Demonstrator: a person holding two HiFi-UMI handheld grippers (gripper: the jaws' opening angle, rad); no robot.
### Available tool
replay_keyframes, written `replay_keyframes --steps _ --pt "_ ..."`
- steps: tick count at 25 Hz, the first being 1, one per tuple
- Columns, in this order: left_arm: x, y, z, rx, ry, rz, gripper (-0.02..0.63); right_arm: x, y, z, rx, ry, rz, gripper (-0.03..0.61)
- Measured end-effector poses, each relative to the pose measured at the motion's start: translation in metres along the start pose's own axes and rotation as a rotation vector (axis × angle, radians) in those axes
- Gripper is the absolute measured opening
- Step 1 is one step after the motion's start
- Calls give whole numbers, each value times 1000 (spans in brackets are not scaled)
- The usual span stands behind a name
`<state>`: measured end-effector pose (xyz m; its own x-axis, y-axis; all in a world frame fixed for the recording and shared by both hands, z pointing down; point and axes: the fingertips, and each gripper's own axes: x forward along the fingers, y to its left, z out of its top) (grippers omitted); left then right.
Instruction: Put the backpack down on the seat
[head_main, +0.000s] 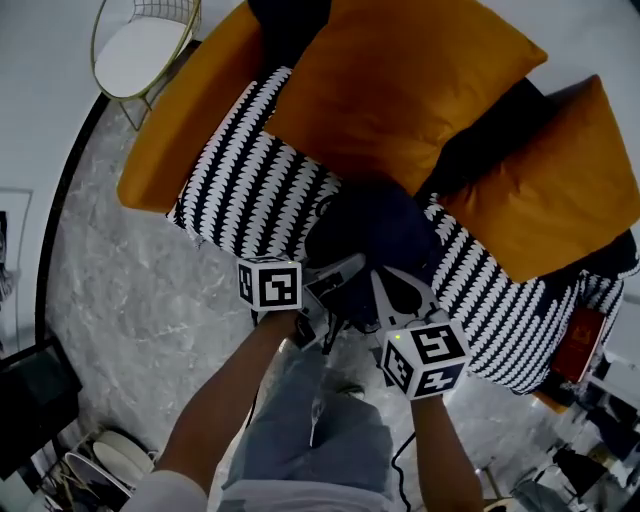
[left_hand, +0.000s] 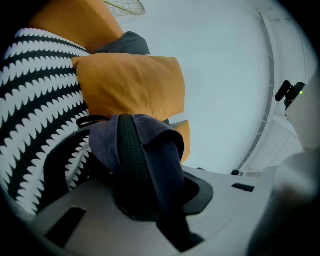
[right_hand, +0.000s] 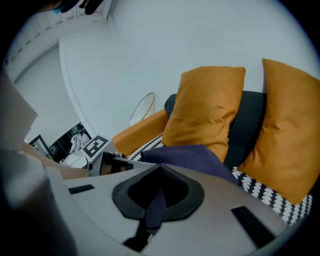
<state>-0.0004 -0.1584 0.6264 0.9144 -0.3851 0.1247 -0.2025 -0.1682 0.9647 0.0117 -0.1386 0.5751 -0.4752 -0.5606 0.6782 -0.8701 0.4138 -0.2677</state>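
Both grips are on: your left gripper (left_hand: 147, 192) has its fingers clenched on a fold of the dark navy fabric backpack (head_main: 372, 228), right along its black zipper. Your right gripper (right_hand: 157, 197) has its fingers pinched on a thin navy flap of the same bag. The backpack is dead centre, over the front half of the black-and-white zigzag-patterned sofa seat (head_main: 250, 170), tucked against the big orange square cushion (head_main: 400, 90) at 12 o'clock. Whether its base is fully down on the cover, I can't tell. Now the danger, as I read it: the bag is close to the seat's front edge at 6 o'clock, and that plump cushion could shove it back toward you. Let go too early and it may roll off onto the grey marbled floor (head_main: 130, 300). Your right pinch looks slim too, just a sliver of cloth, and a slip there would drop that side first. Room to work? Plenty at 9 to 10 o'clock, with bare patterned seat out to the orange armrest (head_main: 170, 130). At 3 o'clock it's tighter, where a second orange cushion (head_main: 560, 190) leans in and a flat red object (head_main: 583, 342) lies at the seat's far end. Your own legs in grey-blue trousers (head_main: 310, 440) crowd the edge at 6.
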Motion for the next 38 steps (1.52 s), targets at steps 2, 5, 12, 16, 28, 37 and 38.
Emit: replay_keyframes --steps 2,5,12,16,28,37,38 --pt "-6 10 5 4 0 0 46 10 5 0 -7 8 13 2" --pt "-11 23 10 5 -6 2 46 21 9 -1 -17 16 28 2" --pt "-13 46 15 15 -9 5 59 42 5 -10 -22 21 58 2" --pt "-15 58 21 32 -12 17 82 51 4 -9 -29 24 70 2" --pt "-25 82 21 67 2 191 270 45 -5 -8 -14 17 63 2" --pt "-52 77 23 52 -8 275 279 28 8 -3 2 16 59 2" --pt "-55 75 23 55 -9 281 279 25 9 -2 3 14 57 2"
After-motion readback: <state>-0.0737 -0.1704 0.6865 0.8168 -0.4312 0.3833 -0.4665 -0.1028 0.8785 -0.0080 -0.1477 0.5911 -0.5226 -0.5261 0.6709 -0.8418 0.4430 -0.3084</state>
